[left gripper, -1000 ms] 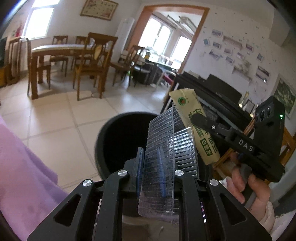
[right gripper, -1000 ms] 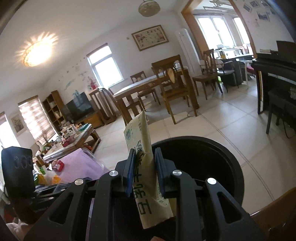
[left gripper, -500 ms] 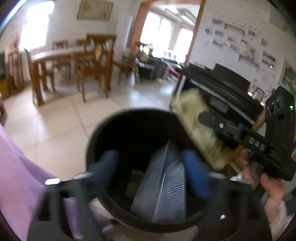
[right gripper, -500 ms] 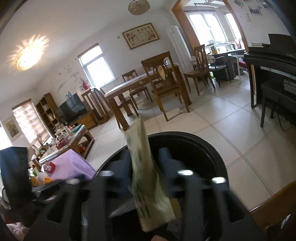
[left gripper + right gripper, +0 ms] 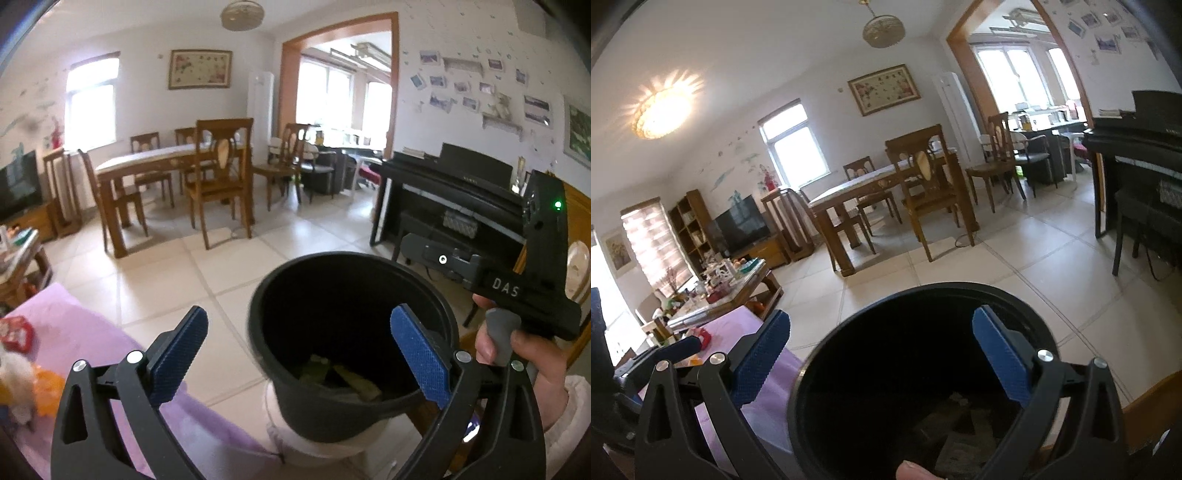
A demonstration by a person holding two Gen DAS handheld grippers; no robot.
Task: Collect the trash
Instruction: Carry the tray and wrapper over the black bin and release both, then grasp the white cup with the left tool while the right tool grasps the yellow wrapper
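The left gripper (image 5: 299, 354) hovers above the round black plastic trash bin (image 5: 369, 417), its 2 blue-padded jaws opening wide with nothing between them. The right gripper (image 5: 882, 354) hangs over the same bin, jaws likewise opening and empty. Crumpled greenish wrappers (image 5: 343, 376) lie at the bin's bottom, below both grippers.

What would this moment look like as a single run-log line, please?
left gripper: opening, empty | right gripper: opening, empty | black bin: wrappers inside | step: trash dropped
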